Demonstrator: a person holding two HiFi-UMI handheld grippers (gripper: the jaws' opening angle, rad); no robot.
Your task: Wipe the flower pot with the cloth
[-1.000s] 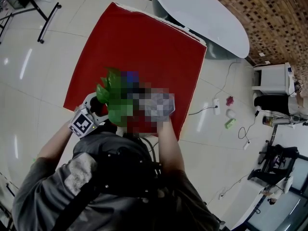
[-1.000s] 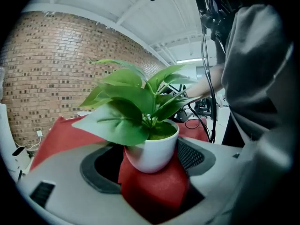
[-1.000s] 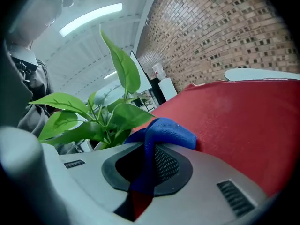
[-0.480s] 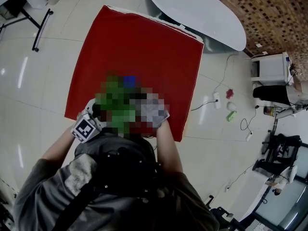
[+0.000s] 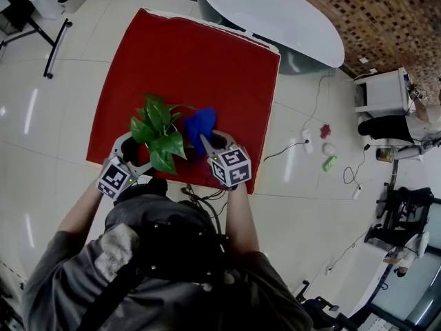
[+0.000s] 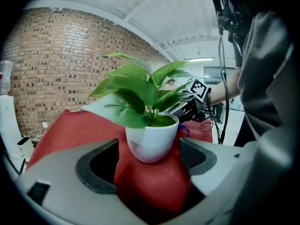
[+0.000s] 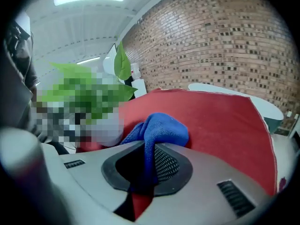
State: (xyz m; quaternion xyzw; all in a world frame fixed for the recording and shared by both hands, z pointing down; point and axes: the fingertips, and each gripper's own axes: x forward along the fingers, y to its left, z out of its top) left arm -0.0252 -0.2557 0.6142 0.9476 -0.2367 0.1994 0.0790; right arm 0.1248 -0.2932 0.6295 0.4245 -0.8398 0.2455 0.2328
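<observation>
A white flower pot with a green leafy plant stands on the red mat. In the head view the leaves hide the pot. My left gripper reaches in from the plant's left. Its jaws have just been opening, and the pot stands between the fingertips with a gap on each side. My right gripper is shut on a blue cloth, which bunches out past the jaws. In the head view the blue cloth sits just right of the plant, in front of the right gripper.
A white oval table stands beyond the mat's far edge. On the tiled floor to the right lie a power strip with its cable and small items. A white cabinet is further right, and black stand legs are at upper left.
The right gripper and the blue cloth have shifted from against the plant to its right side. The left gripper stays beside the pot.
</observation>
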